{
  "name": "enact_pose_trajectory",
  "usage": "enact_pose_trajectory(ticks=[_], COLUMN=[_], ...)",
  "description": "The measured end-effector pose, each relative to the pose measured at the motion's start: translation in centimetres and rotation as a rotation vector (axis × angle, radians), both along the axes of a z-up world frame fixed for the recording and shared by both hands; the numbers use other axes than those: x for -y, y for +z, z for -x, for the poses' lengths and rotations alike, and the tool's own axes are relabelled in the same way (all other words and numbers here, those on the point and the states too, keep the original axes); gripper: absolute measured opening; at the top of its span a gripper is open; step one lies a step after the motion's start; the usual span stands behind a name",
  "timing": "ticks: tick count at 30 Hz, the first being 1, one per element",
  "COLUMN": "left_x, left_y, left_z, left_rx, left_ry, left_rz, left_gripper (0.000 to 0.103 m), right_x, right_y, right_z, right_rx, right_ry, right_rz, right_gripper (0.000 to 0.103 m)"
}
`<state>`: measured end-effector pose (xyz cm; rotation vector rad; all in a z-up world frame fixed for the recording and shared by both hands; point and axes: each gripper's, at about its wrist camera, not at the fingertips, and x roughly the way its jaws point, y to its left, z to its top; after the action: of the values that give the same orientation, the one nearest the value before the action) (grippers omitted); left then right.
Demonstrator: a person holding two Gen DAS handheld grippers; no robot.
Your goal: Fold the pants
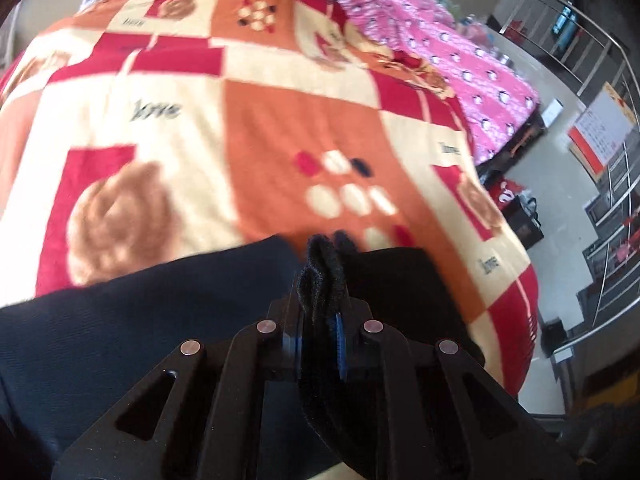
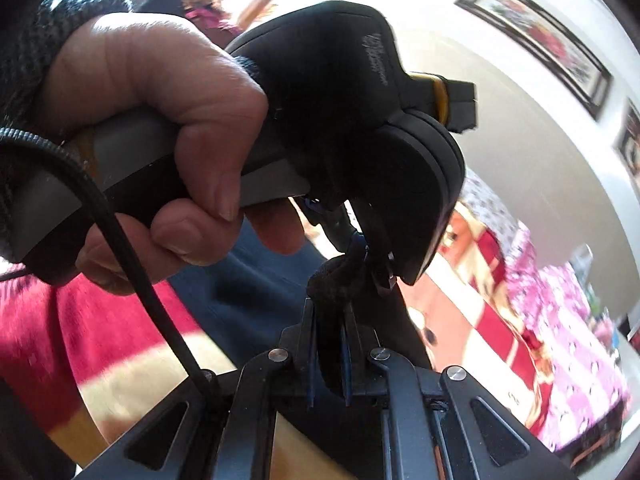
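Pinching dark pants (image 1: 120,320): L gripper (image 1: 322,304) & R gripper (image 2: 330,332) fingers closed.

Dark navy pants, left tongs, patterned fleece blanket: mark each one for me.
Dark navy fabric pants (image 1: 120,340): left wrist view, on the flat cloth left of the tongs.
Left tongs (image 1: 320,272): left wrist view, between the tips, shut on bunched pants fabric.
Red, orange and cream patterned fleece blanket (image 1: 280,120): left wrist view, on an orange square.

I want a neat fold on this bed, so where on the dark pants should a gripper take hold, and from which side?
Grip the thick bunched edge of the pants, coming in flat from the near side over the blanket. That doubled rim stands proud, and both the left gripper and right gripper already pinch it there.
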<state>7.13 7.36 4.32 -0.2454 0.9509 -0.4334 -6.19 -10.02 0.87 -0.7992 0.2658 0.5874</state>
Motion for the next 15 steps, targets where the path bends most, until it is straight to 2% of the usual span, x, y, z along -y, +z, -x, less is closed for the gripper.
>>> enact_pose_trajectory(ticks=[3, 7, 9, 10, 12, 14, 15], left_x=[-1.3, -2.4, -2.3, -2.5, -3.3, -4.4, -4.8], left_y=[-0.8, -1.6, -2.5, -2.5, -2.0, -0.8, 0.0], left_z=[0.0, 0.3, 0.0, 0.1, 0.4, 1.0, 1.5], left_rx=[0.002, 0.013, -0.007, -0.003, 0.003, 0.043, 0.076], left_ry=[0.019, 0.044, 0.049, 0.053, 0.077, 0.150, 0.187], left_rz=[0.005, 0.031, 0.004, 0.009, 0.025, -0.011, -0.025], left_gripper=[0.010, 0.012, 0.021, 0.024, 0.024, 0.024, 0.024], right_x=[-2.0, -2.9, -2.5, -2.5, -2.3, -1.0, 0.4], right_y=[-0.8, -1.4, -1.7, -2.1, -2.3, -1.3, -0.9], right_z=[0.1, -0.1, -0.7, -0.8, -1.2, -0.6, -0.5], right_rx=[-0.011, -0.047, -0.075, -0.103, -0.125, -0.166, -0.203], right_ry=[0.022, 0.032, 0.031, 0.036, 0.040, 0.078, 0.114], right_rz=[0.045, 0.056, 0.045, 0.050, 0.051, -0.008, -0.060], right_gripper=[0.009, 0.009, 0.010, 0.017, 0.020, 0.028, 0.041])
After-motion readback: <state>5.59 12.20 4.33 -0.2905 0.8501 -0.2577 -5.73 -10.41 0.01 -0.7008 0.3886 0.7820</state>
